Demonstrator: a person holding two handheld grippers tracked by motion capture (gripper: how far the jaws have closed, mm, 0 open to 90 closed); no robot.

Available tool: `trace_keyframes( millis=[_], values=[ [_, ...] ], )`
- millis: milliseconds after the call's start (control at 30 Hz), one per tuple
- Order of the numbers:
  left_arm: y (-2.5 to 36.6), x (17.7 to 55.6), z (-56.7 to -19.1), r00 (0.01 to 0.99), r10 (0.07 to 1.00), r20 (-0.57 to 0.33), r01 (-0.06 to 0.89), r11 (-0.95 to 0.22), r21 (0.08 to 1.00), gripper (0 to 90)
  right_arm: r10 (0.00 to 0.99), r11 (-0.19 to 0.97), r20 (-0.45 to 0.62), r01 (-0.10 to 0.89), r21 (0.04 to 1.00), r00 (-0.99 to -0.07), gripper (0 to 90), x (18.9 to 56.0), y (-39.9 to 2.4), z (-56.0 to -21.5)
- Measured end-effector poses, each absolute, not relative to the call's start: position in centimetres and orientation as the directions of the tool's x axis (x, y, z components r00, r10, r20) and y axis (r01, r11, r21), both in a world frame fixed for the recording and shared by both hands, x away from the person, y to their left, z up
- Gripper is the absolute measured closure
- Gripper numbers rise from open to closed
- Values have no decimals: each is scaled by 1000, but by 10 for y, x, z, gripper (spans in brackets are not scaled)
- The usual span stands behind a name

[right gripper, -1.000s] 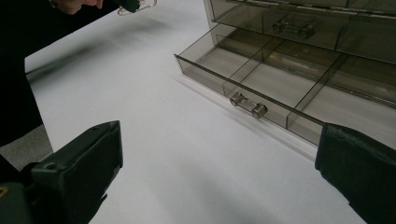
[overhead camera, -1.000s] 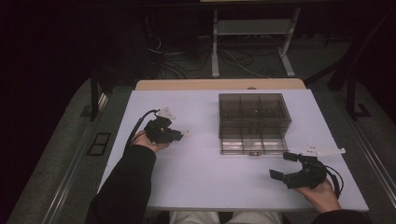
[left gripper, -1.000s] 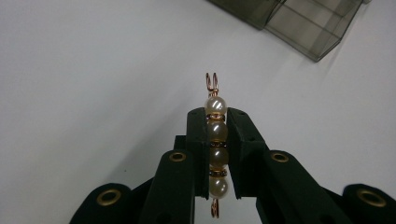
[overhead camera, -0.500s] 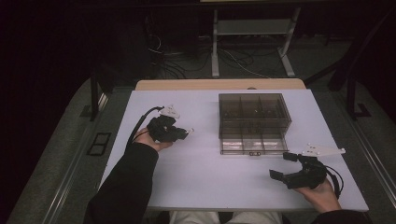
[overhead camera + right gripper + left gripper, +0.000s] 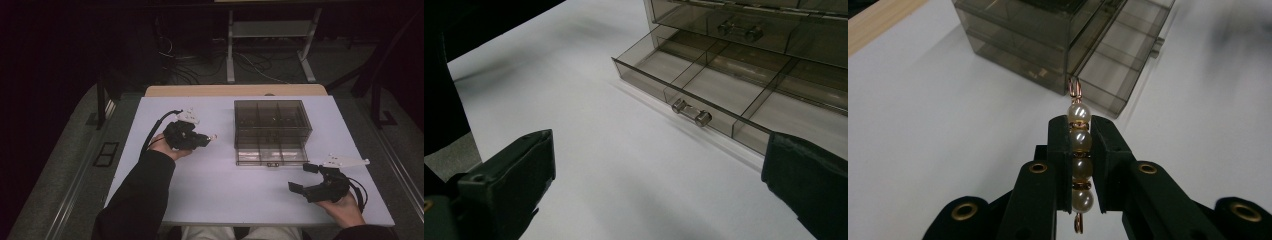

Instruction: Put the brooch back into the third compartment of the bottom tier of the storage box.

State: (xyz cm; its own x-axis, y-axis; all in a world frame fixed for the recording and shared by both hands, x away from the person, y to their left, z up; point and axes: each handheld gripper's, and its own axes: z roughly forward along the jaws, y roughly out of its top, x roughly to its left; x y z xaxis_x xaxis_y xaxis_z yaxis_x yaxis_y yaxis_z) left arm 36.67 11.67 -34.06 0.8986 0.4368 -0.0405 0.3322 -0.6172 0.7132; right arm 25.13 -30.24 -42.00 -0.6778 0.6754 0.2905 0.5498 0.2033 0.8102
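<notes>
A smoky clear drawer box stands at the middle right of the white table. Its bottom drawer is pulled out toward me, with empty compartments and a small clear handle. My left gripper hovers above the table left of the box, shut on a string of pearl beads with copper loops at both ends; the beads stand upright between the pads, and the box lies ahead. My right gripper rests low at the front right, just off the drawer's front, open with nothing between its jaws.
A wooden strip runs along the table's far edge. Beyond it stands a metal frame with cables on the dark floor. A dark sleeve reaches in from the front left. Bare table lies between the two grippers.
My left gripper has risen and shifted a little right toward the box, carrying the beads. The right gripper has stayed where it was.
</notes>
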Motion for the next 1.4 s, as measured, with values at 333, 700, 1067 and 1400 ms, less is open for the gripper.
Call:
trace_keyframes(
  millis=[333, 700, 1067, 1400],
  values=[
    [96, 368, -333, 918, 393, -40, 299, -624, 722, 791, 675, 205, 286, 545, 813, -680, 3, 252, -302, -420],
    [80, 370, -326, 927, 374, -40, 285, -628, 724, 791, 675, 208, 285, 545, 812, -681, 3, 252, -303, -420],
    [59, 372, -323, 940, 338, -37, 258, -637, 726, 791, 673, 207, 285, 544, 813, -683, 4, 252, -303, -420],
    [38, 374, -320, 948, 315, -41, 242, -634, 735, 791, 672, 210, 283, 542, 814, -685, 3, 252, -302, -420]
  ],
)
